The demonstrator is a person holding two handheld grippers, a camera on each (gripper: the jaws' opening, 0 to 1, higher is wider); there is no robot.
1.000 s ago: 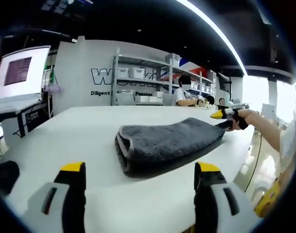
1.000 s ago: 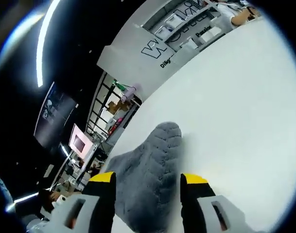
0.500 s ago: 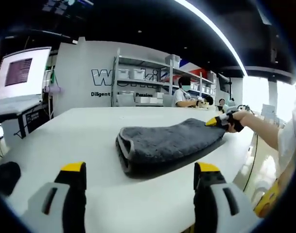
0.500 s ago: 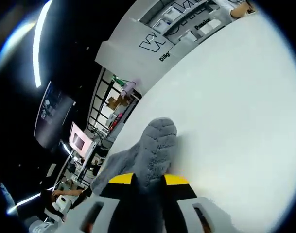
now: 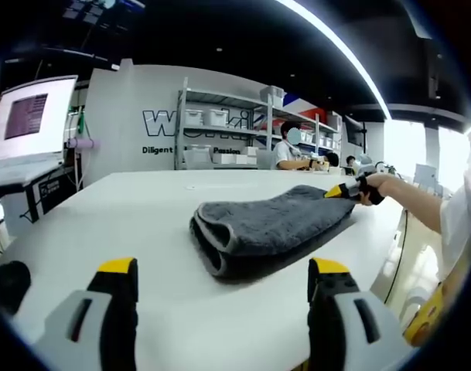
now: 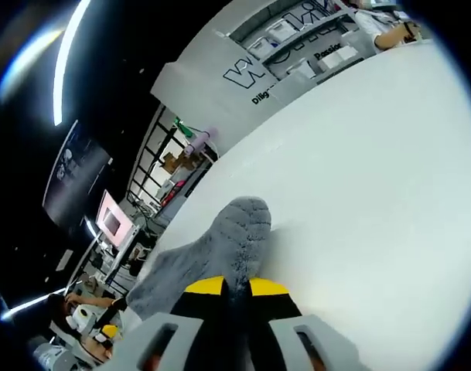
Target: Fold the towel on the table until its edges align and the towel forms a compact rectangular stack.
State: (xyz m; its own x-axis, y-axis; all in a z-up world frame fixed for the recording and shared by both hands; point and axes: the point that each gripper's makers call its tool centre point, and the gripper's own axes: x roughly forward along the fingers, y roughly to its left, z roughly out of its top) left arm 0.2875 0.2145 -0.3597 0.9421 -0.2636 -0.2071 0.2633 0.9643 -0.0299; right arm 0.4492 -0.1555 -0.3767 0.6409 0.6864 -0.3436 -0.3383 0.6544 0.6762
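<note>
**Grey towel pinched at one end, half folded on the white surface**

Grey and thick-piled, the towel lies in the left gripper view as a doubled-over bundle in the middle of the white surface, its rounded fold facing the camera. The left gripper hangs low in front of it with its jaws spread wide and nothing between them, well apart from the cloth. At the far end of the towel, the right gripper meets the cloth's edge, held by a person's hand. Behind, a shelf rack carries pale storage bins; what is in them cannot be made out.

In the right gripper view, the right gripper is clenched on the towel: its yellow-tipped jaws stand nearly together with a ridge of grey pile squeezed between them. The rest of the cloth runs away from the jaws and lies on the surface.

The towel looks soft, limp and light, and likely to sag and drag, not hold a shape, so a pinch at one end alone would probably let the layers slide apart. A hold at the corners or along an edge, with both layers caught together, seems the safest way to bring the edges into line. The plush pile should grip well rather than slip.
</note>
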